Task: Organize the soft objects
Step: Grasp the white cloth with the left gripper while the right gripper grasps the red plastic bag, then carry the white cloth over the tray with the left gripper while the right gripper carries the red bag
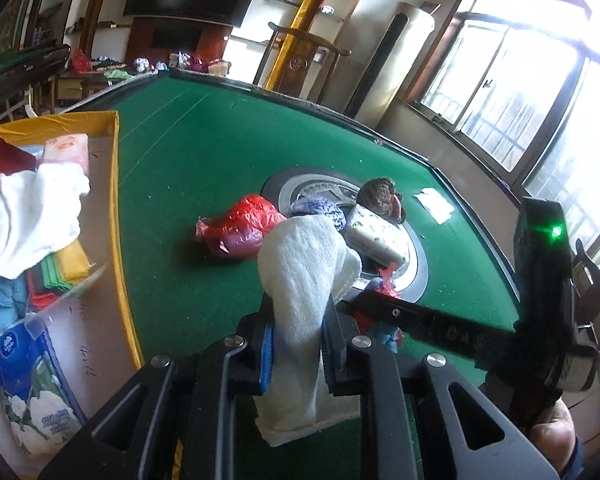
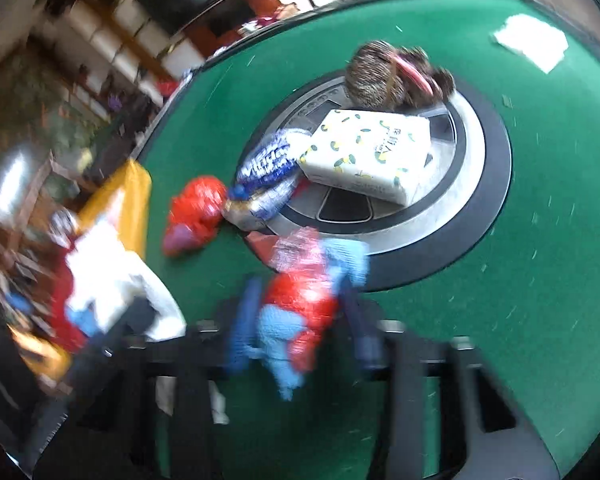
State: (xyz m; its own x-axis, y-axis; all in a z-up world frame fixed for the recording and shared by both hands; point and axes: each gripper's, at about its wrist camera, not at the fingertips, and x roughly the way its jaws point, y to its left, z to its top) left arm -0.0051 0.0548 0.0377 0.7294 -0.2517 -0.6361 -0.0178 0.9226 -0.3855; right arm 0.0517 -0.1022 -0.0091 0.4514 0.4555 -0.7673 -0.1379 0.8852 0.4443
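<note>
My left gripper (image 1: 298, 336) is shut on a white towel (image 1: 304, 280) and holds it above the green table (image 1: 188, 160). My right gripper (image 2: 296, 320) is shut on a red plastic bag with a light blue cloth (image 2: 304, 304), just off the table; this view is blurred. The right gripper also shows in the left wrist view (image 1: 380, 304). On the round metal centre plate (image 2: 452, 184) lie a white tissue pack with green specks (image 2: 368, 156), a brown fuzzy item (image 2: 376, 76) and a blue-white bag (image 2: 268, 172). A red bag (image 1: 240, 224) lies beside the plate.
A yellow-edged cardboard box (image 1: 114, 184) at the left holds a white towel (image 1: 32, 216), coloured cloths and a blue tissue pack (image 1: 32, 376). A white paper (image 1: 436, 204) lies near the table's far right edge. Windows are on the right.
</note>
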